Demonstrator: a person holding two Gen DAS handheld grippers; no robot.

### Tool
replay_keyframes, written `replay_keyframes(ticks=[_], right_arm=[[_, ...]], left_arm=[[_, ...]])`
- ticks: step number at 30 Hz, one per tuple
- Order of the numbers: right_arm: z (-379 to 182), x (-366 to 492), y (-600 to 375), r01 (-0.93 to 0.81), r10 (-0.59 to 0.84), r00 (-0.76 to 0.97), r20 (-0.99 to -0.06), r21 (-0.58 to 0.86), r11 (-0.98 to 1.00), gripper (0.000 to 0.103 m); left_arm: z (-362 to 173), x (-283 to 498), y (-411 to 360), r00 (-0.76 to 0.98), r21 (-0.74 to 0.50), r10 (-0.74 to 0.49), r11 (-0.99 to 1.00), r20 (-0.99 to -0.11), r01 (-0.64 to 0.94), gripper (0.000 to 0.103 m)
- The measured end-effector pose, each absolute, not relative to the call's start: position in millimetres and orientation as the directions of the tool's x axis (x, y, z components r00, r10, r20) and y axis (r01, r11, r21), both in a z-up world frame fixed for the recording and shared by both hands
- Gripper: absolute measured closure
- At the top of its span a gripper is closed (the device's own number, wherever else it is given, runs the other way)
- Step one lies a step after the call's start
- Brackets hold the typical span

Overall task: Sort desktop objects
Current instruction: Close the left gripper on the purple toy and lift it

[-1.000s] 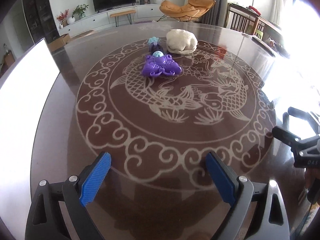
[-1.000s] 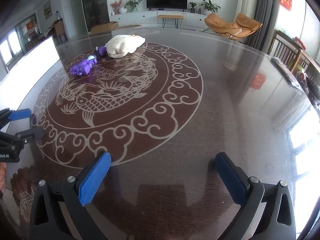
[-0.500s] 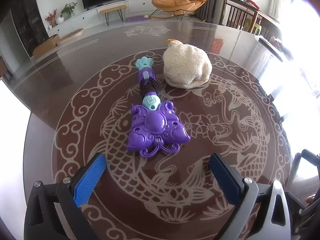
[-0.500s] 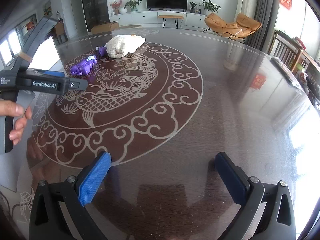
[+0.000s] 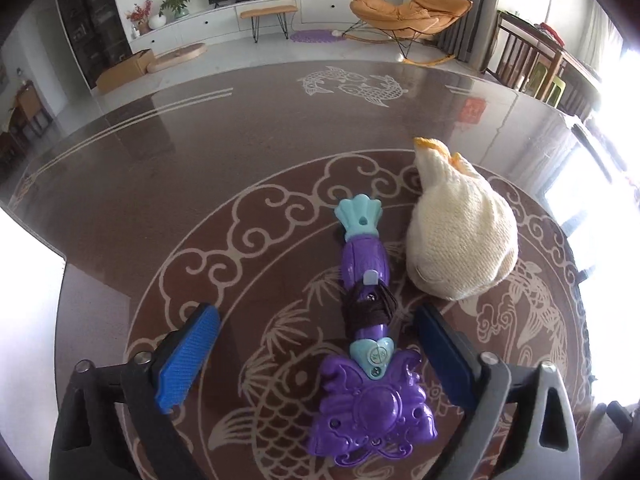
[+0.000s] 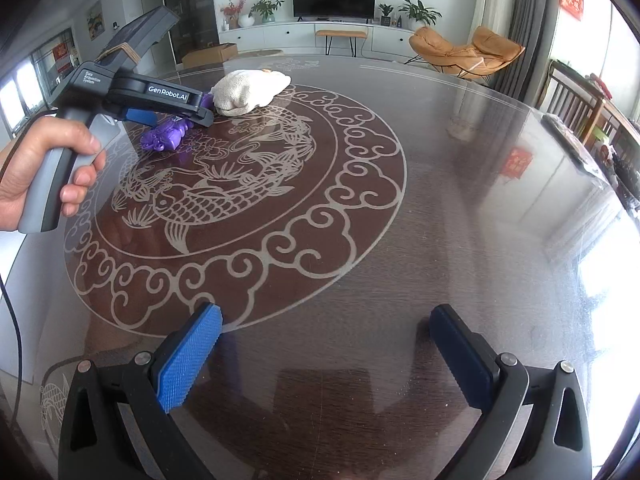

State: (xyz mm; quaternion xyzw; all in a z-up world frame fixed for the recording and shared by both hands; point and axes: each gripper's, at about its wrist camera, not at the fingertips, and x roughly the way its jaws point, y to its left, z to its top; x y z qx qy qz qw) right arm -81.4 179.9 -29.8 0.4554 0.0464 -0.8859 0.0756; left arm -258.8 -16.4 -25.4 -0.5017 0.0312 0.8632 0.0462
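A purple and teal toy wand (image 5: 366,328) lies flat on the round dark table (image 5: 200,168), its butterfly-shaped head toward me. A dark hair tie (image 5: 370,310) is wrapped around its handle. A cream knitted hat (image 5: 460,240) lies just right of the handle. My left gripper (image 5: 316,340) is open, its blue pads on either side of the wand, not touching. In the right wrist view the left gripper (image 6: 172,114) hovers over the wand (image 6: 164,138) beside the hat (image 6: 248,92). My right gripper (image 6: 324,344) is open and empty above bare table.
The table (image 6: 460,200) has a pale fish and cloud pattern under a glossy top. A person's hand (image 6: 44,168) holds the left gripper's handle at the left. Chairs, a TV cabinet and an orange lounge chair stand beyond the table.
My left gripper has moved forward across the table to the wand, which now lies between its open pads. My right gripper has stayed still.
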Motion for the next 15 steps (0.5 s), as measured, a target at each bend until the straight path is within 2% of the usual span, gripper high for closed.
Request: replay_keyframes(ticks=[1, 3, 5, 15], right_arm=[[-30, -81, 180, 0.176, -0.092, -0.574, -0.814, -0.013, -0.984, 0.000], [-30, -81, 180, 0.176, -0.092, -0.574, -0.814, -0.013, -0.984, 0.000], [-30, -81, 180, 0.176, -0.092, -0.574, -0.814, -0.013, -0.984, 0.000], [-30, -81, 179, 0.177, -0.092, -0.574, -0.814, -0.013, -0.984, 0.000]], left_arm=[[-23, -258, -19, -0.507, 0.009, 0.049, -0.994, -0.860, -0.112, 0.030], [-20, -254, -21, -0.521, 0.015, 0.058, -0.991, -0.852, -0.134, 0.060], [-19, -245, -23, -0.527, 0.025, 0.059, -0.988, -0.848, -0.150, 0.077], [-22, -137, -75, -0.577, -0.047, 0.080, -0.996, -0.813, -0.072, 0.079]])
